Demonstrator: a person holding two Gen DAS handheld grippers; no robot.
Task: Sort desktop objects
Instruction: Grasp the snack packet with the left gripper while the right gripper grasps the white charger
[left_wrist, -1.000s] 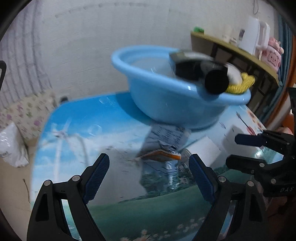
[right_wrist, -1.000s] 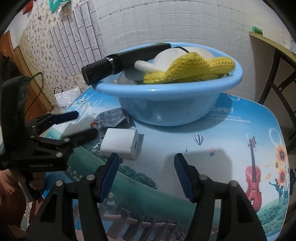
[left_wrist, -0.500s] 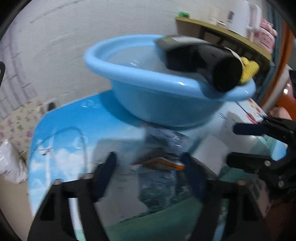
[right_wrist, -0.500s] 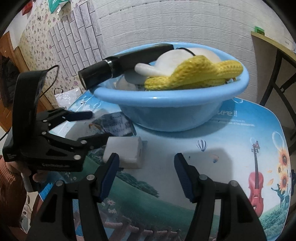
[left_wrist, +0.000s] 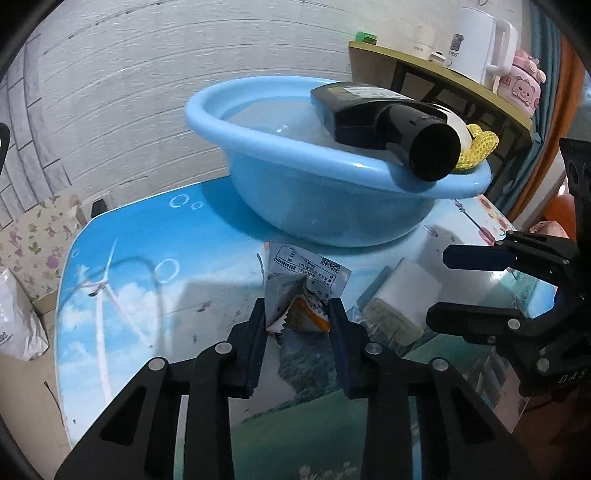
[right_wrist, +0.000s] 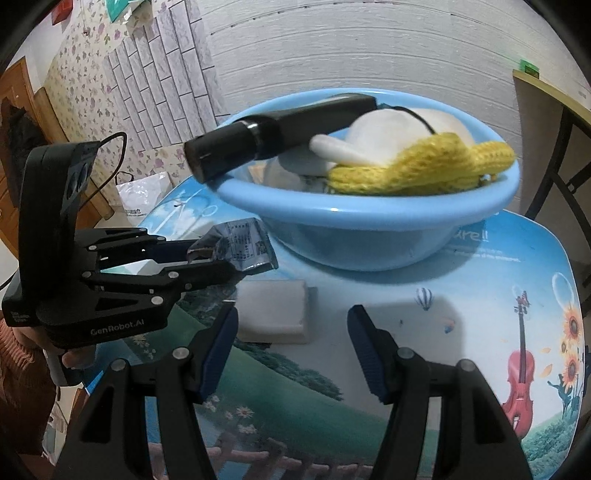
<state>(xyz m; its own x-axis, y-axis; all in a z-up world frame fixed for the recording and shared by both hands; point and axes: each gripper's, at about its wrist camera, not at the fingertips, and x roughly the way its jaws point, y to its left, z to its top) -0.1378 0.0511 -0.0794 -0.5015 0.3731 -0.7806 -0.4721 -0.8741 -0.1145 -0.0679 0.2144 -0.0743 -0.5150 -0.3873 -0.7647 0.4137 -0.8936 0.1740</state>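
Observation:
A crumpled silver and orange snack wrapper (left_wrist: 306, 273) (right_wrist: 247, 243) stands up between the pads of my left gripper (left_wrist: 297, 314) (right_wrist: 207, 258). Its jaws are closing and both pads press on the wrapper's lower end. Right of it a white box (left_wrist: 406, 295) (right_wrist: 273, 310) lies flat on the table. My right gripper (right_wrist: 291, 332) (left_wrist: 439, 288) stands open just above the table, with the box ahead of its left finger and nothing between the jaws. Behind, a blue basin (left_wrist: 295, 192) (right_wrist: 369, 236) holds a black bottle (left_wrist: 388, 122) (right_wrist: 266, 133), a white cap (right_wrist: 384, 129) and a yellow knit piece (right_wrist: 424, 170).
The table top (right_wrist: 461, 295) bears a printed landscape. A shelf with a white kettle (left_wrist: 472, 40) stands at the back right. A white plastic bag (left_wrist: 14, 325) lies on the floor at the left. A person's hand (right_wrist: 74, 358) holds the left gripper.
My left gripper's jaws have come together around the wrapper, which now stands crumpled between the pads. The right gripper has kept still and as wide as before.

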